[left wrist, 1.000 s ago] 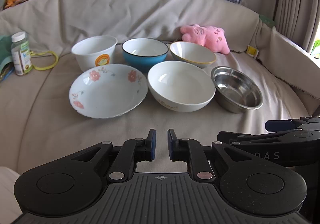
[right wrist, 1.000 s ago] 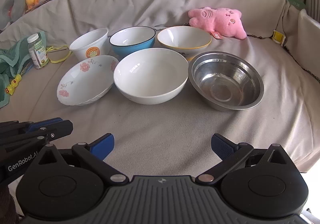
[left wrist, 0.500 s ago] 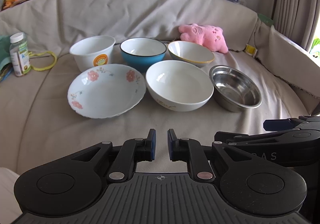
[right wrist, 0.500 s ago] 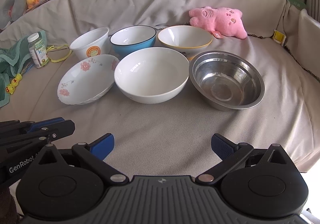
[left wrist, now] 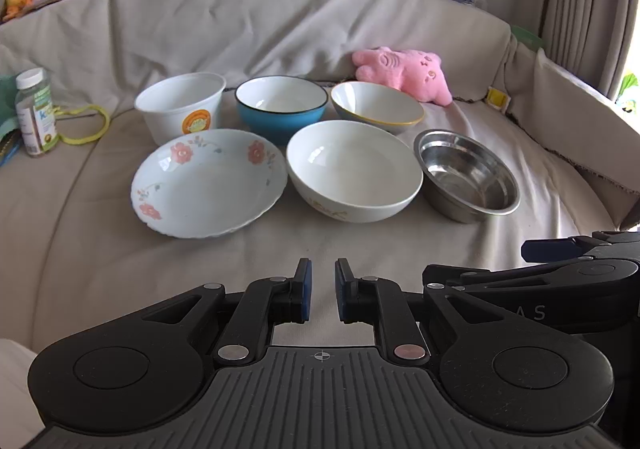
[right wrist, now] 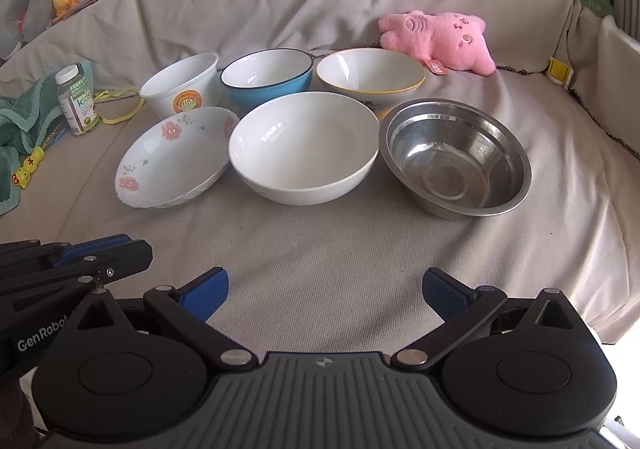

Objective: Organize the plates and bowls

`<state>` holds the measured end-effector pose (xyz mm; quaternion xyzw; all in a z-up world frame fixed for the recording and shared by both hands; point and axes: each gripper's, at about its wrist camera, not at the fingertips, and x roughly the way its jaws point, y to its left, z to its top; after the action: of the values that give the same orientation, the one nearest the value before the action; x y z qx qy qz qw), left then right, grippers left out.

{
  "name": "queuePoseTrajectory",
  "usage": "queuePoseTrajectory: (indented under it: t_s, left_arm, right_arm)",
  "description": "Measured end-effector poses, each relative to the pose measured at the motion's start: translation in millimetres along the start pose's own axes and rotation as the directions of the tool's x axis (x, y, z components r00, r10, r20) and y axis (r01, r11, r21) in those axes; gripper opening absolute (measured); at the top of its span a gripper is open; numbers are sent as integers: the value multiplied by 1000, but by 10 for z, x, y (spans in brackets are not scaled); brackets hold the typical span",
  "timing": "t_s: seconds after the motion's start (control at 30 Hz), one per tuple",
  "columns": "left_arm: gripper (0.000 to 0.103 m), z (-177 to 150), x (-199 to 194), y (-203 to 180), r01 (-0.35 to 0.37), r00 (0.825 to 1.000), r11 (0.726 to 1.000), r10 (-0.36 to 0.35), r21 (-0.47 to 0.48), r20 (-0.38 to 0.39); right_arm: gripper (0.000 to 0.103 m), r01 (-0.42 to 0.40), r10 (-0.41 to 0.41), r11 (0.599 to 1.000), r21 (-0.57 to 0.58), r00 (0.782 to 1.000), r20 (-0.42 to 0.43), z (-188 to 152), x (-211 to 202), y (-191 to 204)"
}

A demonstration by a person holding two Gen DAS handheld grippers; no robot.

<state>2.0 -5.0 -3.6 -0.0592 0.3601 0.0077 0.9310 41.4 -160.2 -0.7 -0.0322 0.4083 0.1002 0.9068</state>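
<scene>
While both pairs of tongs hang low over the front of a sofa (left wrist: 360, 33) draped in a creased beige cloth, six dishes sit on its seat in two rows. At the back stand a white plastic tub (left wrist: 181, 105) with straight sloping walls and a round orange label, a blue bowl (left wrist: 281, 103) with a dark rim and glossy white inside, and a shallow white bowl (left wrist: 376, 105) edged in yellow, which tilts. In front lie a wide flowered plate (left wrist: 208, 183) with a scalloped rim and pink blossoms, a large smooth white bowl (left wrist: 354, 169), and a shiny steel bowl (left wrist: 466, 175) with a flat bottom; these three sit just beside one another. A fluffy pink plush toy (left wrist: 404, 71) lies behind the yellow-edged bowl, and a small clear bottle (left wrist: 34, 111) with a white cap stands well to the left. The left tongs (left wrist: 322, 291) are drawn nearly together, blue pads facing across a narrow slit with nothing between them. The right tongs (right wrist: 325, 289) are spread wide, their ribbed blue pads far apart and empty above bare cloth.
</scene>
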Motion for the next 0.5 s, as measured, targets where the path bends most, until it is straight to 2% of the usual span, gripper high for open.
queuePoseTrajectory:
  t_s: [0.5]
  left_arm:
    - [15,10,0,33,-9,1000,1000,9,-4,1]
  right_arm:
    - [103,6,-6,1000,18,1000,-6,-2,33,-36]
